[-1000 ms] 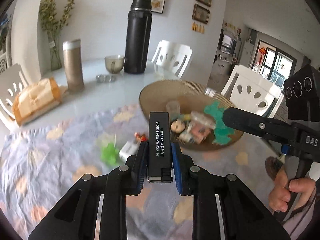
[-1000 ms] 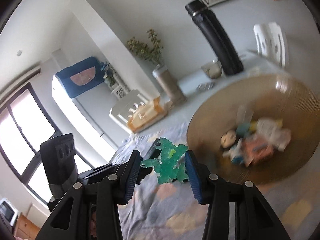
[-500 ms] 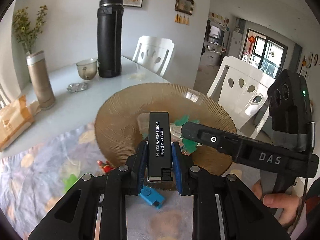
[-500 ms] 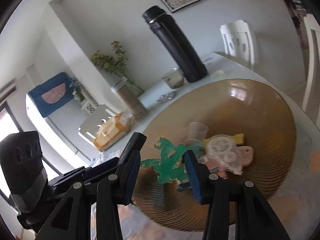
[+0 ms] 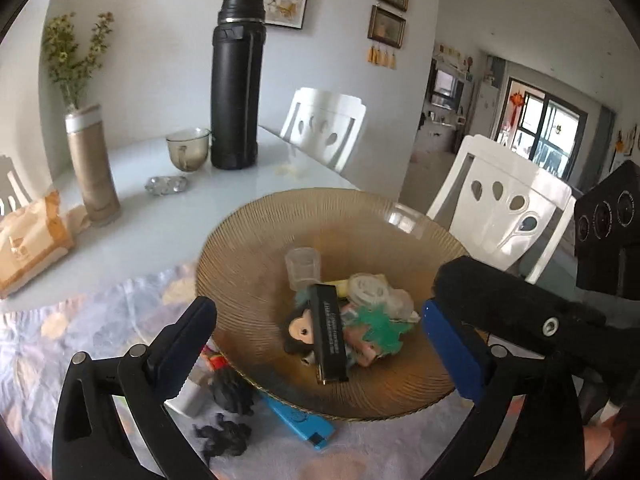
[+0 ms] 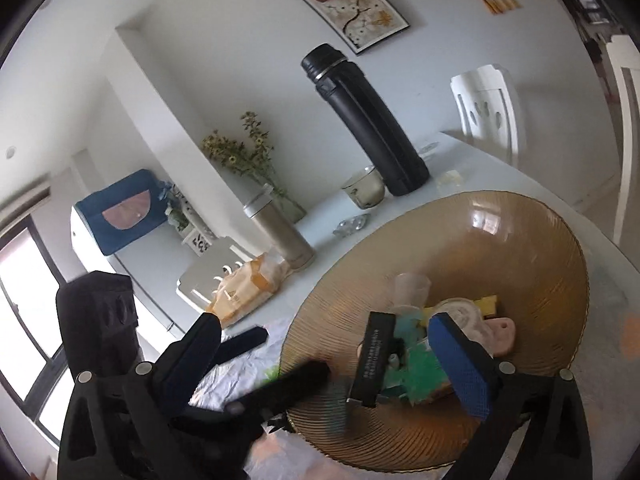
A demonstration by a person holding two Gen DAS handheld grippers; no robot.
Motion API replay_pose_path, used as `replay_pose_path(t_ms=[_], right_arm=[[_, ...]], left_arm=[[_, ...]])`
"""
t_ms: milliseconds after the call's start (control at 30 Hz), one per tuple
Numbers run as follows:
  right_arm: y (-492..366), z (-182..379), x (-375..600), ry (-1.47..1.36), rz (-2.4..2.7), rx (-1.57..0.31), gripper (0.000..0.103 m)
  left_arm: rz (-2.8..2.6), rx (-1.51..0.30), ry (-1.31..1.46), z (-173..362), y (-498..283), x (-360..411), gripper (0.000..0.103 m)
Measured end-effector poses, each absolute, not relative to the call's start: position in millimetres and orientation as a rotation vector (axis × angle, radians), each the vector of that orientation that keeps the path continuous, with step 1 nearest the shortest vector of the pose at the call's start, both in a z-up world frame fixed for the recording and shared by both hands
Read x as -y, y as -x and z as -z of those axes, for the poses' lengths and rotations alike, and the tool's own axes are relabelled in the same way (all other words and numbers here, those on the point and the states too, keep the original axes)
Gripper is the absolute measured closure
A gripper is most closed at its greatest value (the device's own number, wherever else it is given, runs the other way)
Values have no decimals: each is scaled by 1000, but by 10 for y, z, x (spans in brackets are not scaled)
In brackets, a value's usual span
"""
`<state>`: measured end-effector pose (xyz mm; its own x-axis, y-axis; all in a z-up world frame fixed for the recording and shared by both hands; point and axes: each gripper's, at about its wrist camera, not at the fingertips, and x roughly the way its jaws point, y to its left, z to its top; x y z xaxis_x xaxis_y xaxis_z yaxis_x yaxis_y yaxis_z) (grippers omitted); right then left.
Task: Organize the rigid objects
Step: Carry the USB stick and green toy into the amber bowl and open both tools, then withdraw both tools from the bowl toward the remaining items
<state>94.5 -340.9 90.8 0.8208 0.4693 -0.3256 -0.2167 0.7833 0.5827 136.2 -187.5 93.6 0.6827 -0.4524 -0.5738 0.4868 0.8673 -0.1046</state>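
A wide amber ribbed glass bowl [image 5: 248, 264] stands on the table and also shows in the right wrist view [image 6: 532, 248]. A black lighter [image 5: 329, 338] lies in it on a pile of small toys, next to a green plastic figure [image 5: 378, 326]. Both show in the right wrist view, the lighter [image 6: 374, 360] and the green figure [image 6: 420, 376]. My left gripper [image 5: 316, 344] is wide open and empty just above the bowl. My right gripper [image 6: 328, 360] is wide open and empty over the bowl, its fingers beside the pile.
A blue lighter [image 5: 298, 420], black crumpled pieces [image 5: 226, 436] and a white item [image 5: 192, 398] lie on the patterned cloth in front of the bowl. A tall black flask [image 5: 236, 84], a glass cup [image 5: 187, 154], a tan tumbler [image 5: 92, 168] and a bread bag [image 5: 28, 244] stand behind. White chairs ring the table.
Both grippers opened over the bowl. The black lighter left my left gripper and the green figure left my right gripper; both now lie in the bowl.
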Motion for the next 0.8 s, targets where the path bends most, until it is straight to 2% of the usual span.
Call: replay_pose_path(t_ms=[333, 800], right_arm=[[-928, -875, 3434, -611, -393, -476, 0], [-701, -992, 3144, -497, -441, -406, 0]], left_arm=[[489, -658, -31, -944, -1403, 1607, 1], [340, -583, -41, -1219, -1310, 830, 1]])
